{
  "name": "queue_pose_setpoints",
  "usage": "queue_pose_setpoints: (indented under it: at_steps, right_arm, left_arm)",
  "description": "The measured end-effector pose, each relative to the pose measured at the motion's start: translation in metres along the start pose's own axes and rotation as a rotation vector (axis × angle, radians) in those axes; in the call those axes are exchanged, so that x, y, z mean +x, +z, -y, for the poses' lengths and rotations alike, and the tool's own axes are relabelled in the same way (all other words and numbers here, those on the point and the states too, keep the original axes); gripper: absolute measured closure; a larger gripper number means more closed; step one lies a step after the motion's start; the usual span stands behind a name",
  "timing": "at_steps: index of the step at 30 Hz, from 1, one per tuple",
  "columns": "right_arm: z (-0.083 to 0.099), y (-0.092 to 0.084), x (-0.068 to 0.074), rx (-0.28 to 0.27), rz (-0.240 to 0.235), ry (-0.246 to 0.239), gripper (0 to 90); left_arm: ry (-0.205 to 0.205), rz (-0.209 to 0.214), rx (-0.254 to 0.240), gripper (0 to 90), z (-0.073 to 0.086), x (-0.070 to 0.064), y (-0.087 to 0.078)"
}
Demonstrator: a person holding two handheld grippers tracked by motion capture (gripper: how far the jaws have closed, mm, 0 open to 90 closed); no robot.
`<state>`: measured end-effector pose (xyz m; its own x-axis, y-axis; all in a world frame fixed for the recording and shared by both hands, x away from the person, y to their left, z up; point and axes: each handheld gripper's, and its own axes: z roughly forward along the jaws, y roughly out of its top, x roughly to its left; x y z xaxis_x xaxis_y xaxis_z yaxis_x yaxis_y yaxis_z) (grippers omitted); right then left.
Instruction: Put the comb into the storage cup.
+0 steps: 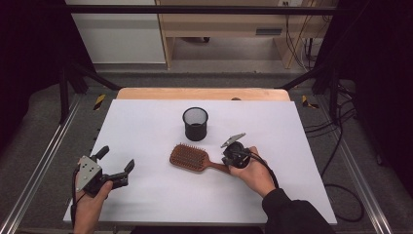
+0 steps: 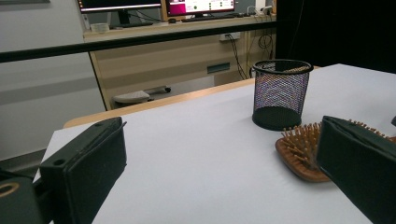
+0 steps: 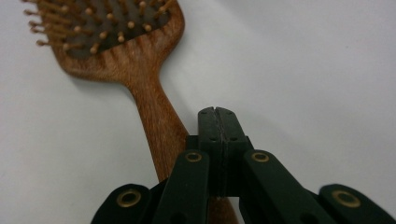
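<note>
The hairbrush (image 1: 191,157) lies on the table (image 1: 146,126), just before the mesh cup (image 1: 195,124).

1. We get even overhead light on the white table (image 1: 146,195); the room around it is dark.
2. Shadows under the hairbrush (image 3: 135,60) are soft.
3. Our close-up's nearest gripper parts look blurry, and there's no glare.

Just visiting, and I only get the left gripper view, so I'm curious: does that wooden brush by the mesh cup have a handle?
Observer: Yes, the hairbrush has a handle, and the right gripper sits over its end.
Operator: Is it holding the brush?
Observer: No, its jaws are shut on each other; the handle lies beside and under them.
Operator: And my gripper?
Observer: The left gripper is open, at the table's near left corner, apart from the brush.
</note>
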<state>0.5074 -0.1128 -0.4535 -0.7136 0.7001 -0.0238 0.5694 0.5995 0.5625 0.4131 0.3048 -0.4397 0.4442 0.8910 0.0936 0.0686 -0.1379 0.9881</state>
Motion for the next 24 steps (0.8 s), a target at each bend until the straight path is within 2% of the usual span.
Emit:
queue_pose_setpoints:
  at_steps: [11, 24]
  right_arm:
    - [0.01, -0.007, 0.011, 0.017, -0.032, -0.006, 90.0]
    - [0.01, -0.009, 0.016, 0.026, -0.049, -0.013, 90.0]
  left_arm:
    - [0.0, -0.001, 0.002, 1.9, 0.0, 0.0, -0.001]
    - [0.001, -0.001, 0.002, 1.9, 0.0, 0.0, -0.001]
